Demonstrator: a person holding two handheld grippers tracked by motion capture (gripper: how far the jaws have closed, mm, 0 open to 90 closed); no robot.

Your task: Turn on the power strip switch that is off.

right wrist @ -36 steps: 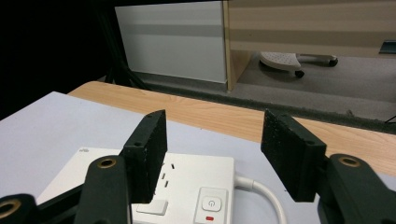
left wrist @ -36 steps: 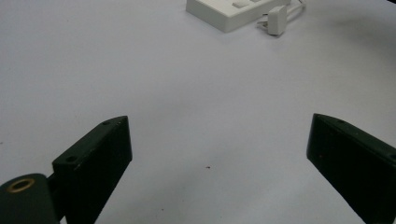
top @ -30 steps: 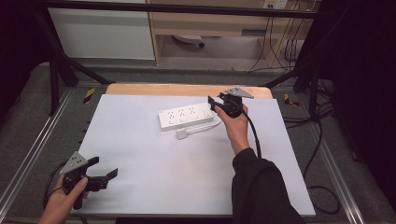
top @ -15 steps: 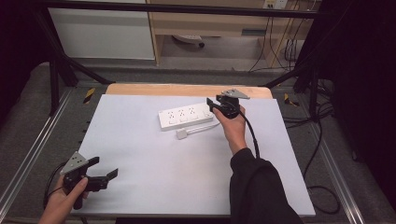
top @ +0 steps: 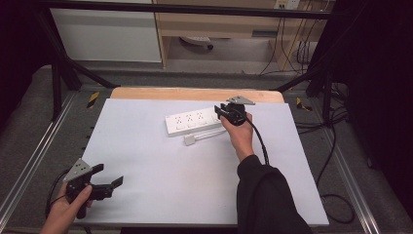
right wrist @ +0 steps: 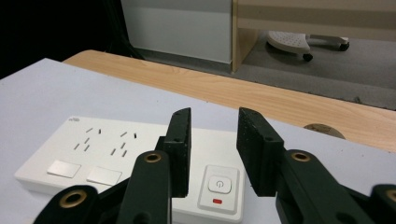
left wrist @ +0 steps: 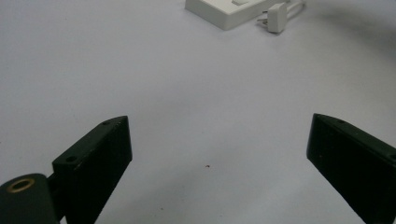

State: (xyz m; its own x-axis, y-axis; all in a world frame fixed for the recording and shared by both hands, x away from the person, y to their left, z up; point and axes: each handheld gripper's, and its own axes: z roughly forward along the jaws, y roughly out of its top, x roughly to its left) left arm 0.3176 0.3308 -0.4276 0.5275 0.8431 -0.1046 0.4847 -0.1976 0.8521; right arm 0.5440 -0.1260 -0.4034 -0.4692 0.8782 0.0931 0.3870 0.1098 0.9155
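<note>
Presently the white power strip [top: 195, 123] lies at the table's [top: 146, 195] far centre. Right gripper [top: 229, 113], jaws narrowed and just closing over its switch end, nothing clamped. Left gripper [top: 104, 180] wide, unmoved since earlier.

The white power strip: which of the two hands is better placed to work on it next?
Right. The right gripper is at the power strip, jaws either side of its switch and just closing. The left gripper waits open at the near edge.
</note>
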